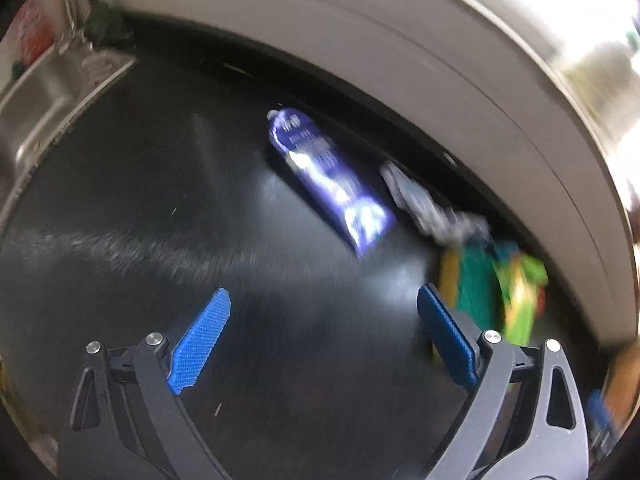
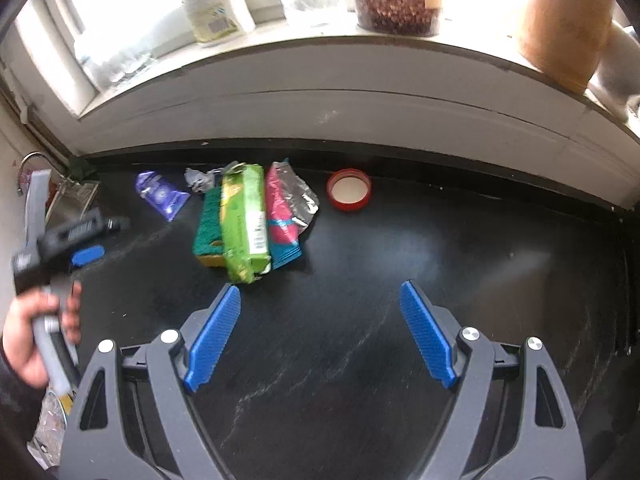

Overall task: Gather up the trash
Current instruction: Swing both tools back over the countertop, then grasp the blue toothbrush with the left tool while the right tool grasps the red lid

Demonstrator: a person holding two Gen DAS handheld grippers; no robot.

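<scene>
Black countertop [image 2: 360,280] bears blurred wrappers [image 1: 332,176], while both grippers' fingers [image 2: 212,340] gape wide, holding nothing.

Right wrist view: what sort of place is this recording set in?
Most likely a home kitchen: a dark counter runs under a windowsill holding a jar, with a sink and tap at its left end. A sponge and wrappers lie on it.

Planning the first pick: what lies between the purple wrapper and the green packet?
In the right wrist view, a crumpled silver wrapper lies between purple wrapper and green packet.
</scene>
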